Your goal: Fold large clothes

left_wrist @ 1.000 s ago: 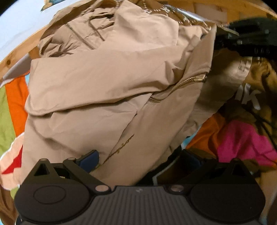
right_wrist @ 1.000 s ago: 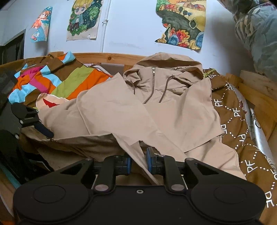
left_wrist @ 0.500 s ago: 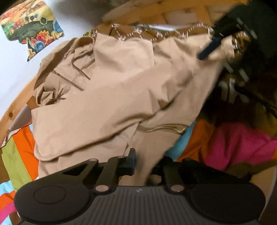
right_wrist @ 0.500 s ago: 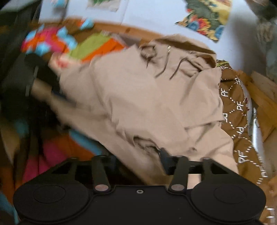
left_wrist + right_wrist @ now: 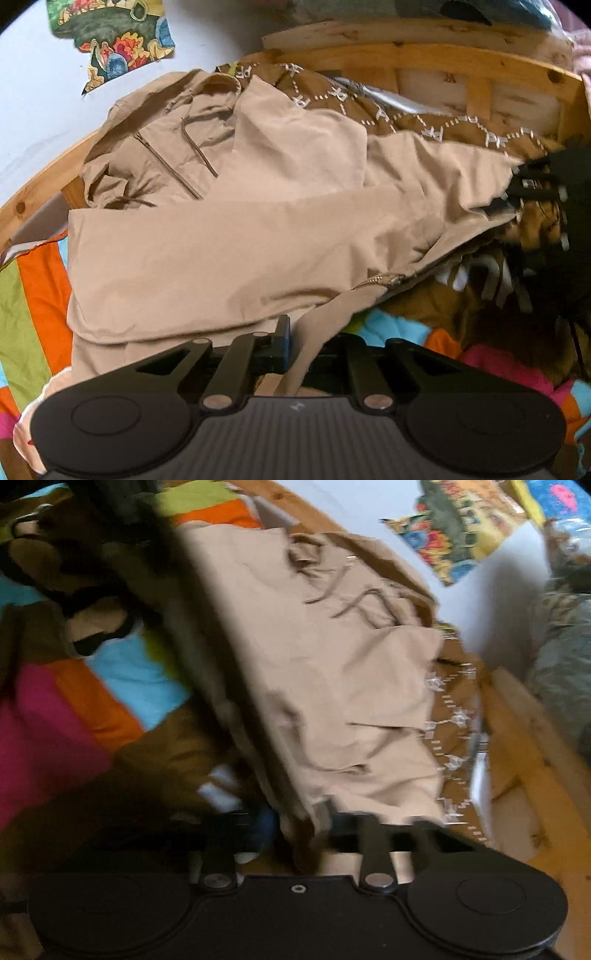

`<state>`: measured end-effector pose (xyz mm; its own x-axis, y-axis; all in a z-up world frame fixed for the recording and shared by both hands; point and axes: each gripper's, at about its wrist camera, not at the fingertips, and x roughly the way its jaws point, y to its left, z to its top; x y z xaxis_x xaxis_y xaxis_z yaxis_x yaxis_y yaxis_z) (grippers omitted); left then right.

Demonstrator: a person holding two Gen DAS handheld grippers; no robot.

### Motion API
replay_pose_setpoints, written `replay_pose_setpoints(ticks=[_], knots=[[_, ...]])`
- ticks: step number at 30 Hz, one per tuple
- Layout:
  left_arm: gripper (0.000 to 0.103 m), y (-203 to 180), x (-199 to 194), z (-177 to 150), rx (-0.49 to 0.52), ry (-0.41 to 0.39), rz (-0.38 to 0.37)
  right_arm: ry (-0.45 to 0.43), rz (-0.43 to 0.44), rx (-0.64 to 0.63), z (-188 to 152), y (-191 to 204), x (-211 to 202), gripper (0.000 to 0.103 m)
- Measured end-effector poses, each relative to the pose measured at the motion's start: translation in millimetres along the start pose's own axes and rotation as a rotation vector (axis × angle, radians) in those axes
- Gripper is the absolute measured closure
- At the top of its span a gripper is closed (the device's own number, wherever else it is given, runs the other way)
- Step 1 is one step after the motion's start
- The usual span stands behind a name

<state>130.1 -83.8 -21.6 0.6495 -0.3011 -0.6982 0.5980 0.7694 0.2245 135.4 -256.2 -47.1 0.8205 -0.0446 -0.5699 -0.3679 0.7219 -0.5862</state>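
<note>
A beige hooded jacket (image 5: 258, 240) lies spread over the bed, its hood (image 5: 166, 122) and drawstrings at the far left by the wall. My left gripper (image 5: 301, 350) is shut on a strip of the jacket's lower front edge, close to the zip end (image 5: 388, 280). At the right, my right gripper (image 5: 515, 188) is shut on the other hem corner, and the cloth is pulled taut toward it. The right wrist view is blurred. It shows the jacket (image 5: 332, 664) running away from my right gripper (image 5: 299, 823), with cloth bunched between the fingers.
A striped multicolour blanket (image 5: 33, 295) covers the near and left side of the bed. A brown patterned quilt (image 5: 406, 110) lies beyond the jacket. A wooden bed frame (image 5: 443, 48) and a white wall with a poster (image 5: 118, 37) bound the far side. Grey bedding (image 5: 561, 672) is piled at the right.
My left gripper went from open to shut on the jacket's front edge. Both grippers have moved apart, drawing the hem out between them, and both views have swung round.
</note>
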Motion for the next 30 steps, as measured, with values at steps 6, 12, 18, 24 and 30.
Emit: replay_pose_setpoints(ticks=[6, 12, 18, 24, 30], knots=[[0.046, -29.5, 1.8, -32.1, 0.068, 0.016, 0.093, -0.136, -0.029, 0.253, 8.8, -36.3, -12.8, 0.096], [0.040, -33.0, 5.4, -48.4, 0.129, 0.052, 0.251, -0.224, -0.060, 0.278, 13.1, -40.5, -24.7, 0.097], [0.036, -5.9, -9.3, -66.7, 0.133, 0.095, 0.330, -0.243, -0.060, 0.328, 14.0, -48.3, -27.1, 0.097], [0.036, 10.1, -16.4, -88.9, 0.052, 0.177, 0.347, -0.268, -0.056, 0.371, 17.4, -53.9, -27.0, 0.097], [0.039, 31.7, -20.3, -99.4, 0.052, 0.216, 0.418, -0.180, -0.029, 0.289, 11.8, -49.3, -24.7, 0.091]])
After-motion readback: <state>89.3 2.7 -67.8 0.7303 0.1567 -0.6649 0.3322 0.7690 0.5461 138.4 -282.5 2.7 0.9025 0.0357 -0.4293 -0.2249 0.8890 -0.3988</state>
